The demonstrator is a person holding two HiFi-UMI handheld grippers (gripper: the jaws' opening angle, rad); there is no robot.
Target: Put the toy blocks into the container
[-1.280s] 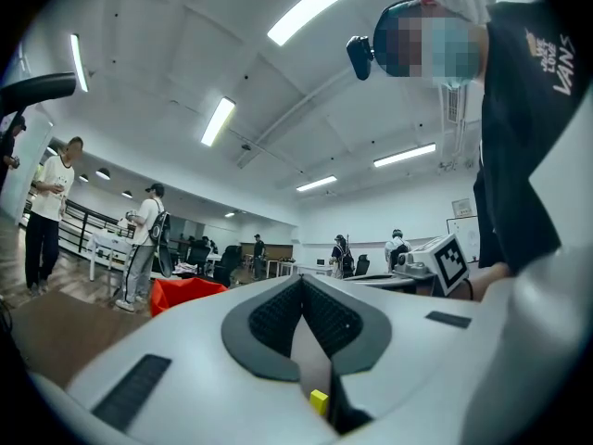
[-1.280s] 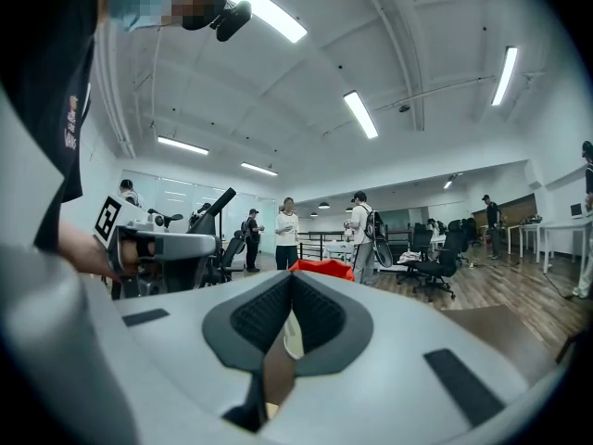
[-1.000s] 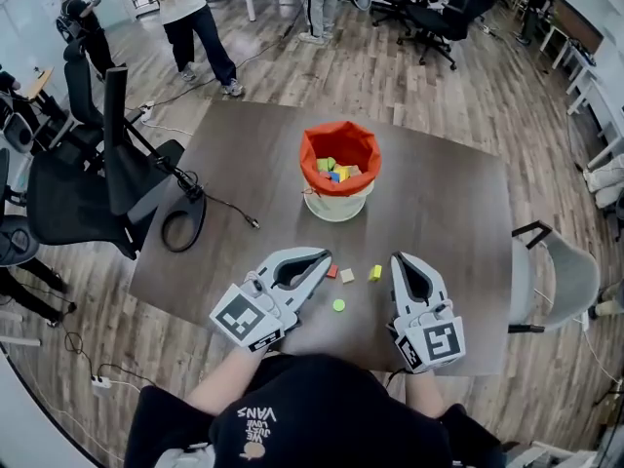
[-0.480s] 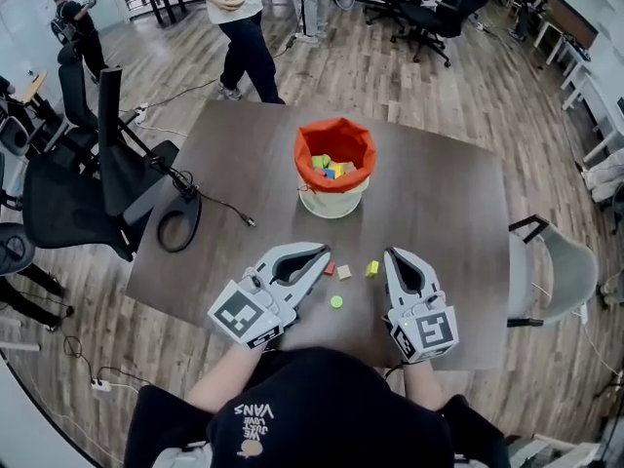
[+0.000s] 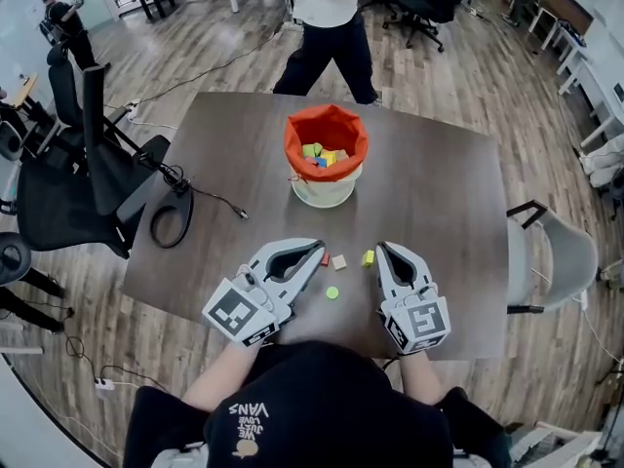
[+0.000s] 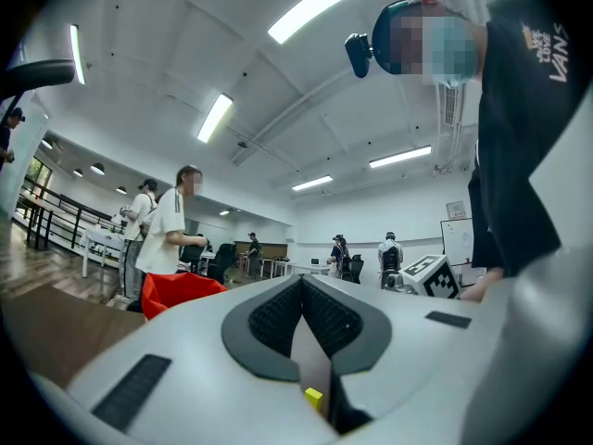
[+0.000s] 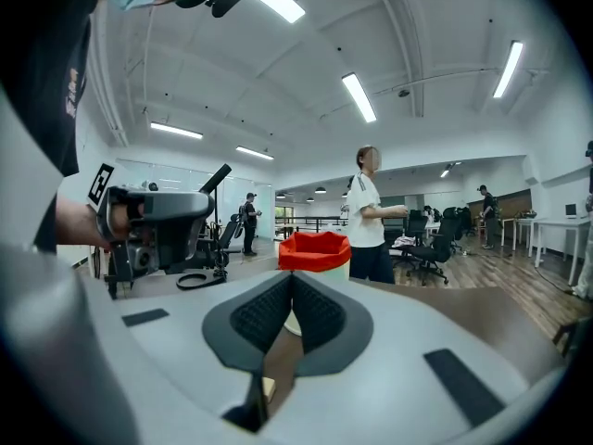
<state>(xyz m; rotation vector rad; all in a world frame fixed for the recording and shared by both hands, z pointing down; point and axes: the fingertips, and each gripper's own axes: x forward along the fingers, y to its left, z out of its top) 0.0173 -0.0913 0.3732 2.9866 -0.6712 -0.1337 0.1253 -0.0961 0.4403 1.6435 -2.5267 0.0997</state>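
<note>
With both grippers low over the near edge of the table (image 5: 439, 193), I read the left gripper (image 5: 319, 251) and the right gripper (image 5: 379, 250) as closed, pads meeting at the tips and nothing clamped. Four loose pieces lie between and just ahead of them:

- The red block (image 5: 325, 258) is just beside the left tip.
- The tan block (image 5: 338, 261) is next to it.
- The yellow block (image 5: 368, 257) is just beside the right tip.
- The green piece (image 5: 331, 292) is nearest the edge.

The container (image 5: 297, 135), orange-lined, stands toward the far side and holds more blocks (image 5: 320, 154). Bare tabletop separates it from the loose pieces. A cable (image 5: 210, 195) lies on the left part of the table. A chair (image 5: 556, 271) is at the right edge. A person (image 5: 331, 27) stands at the far edge.
</note>
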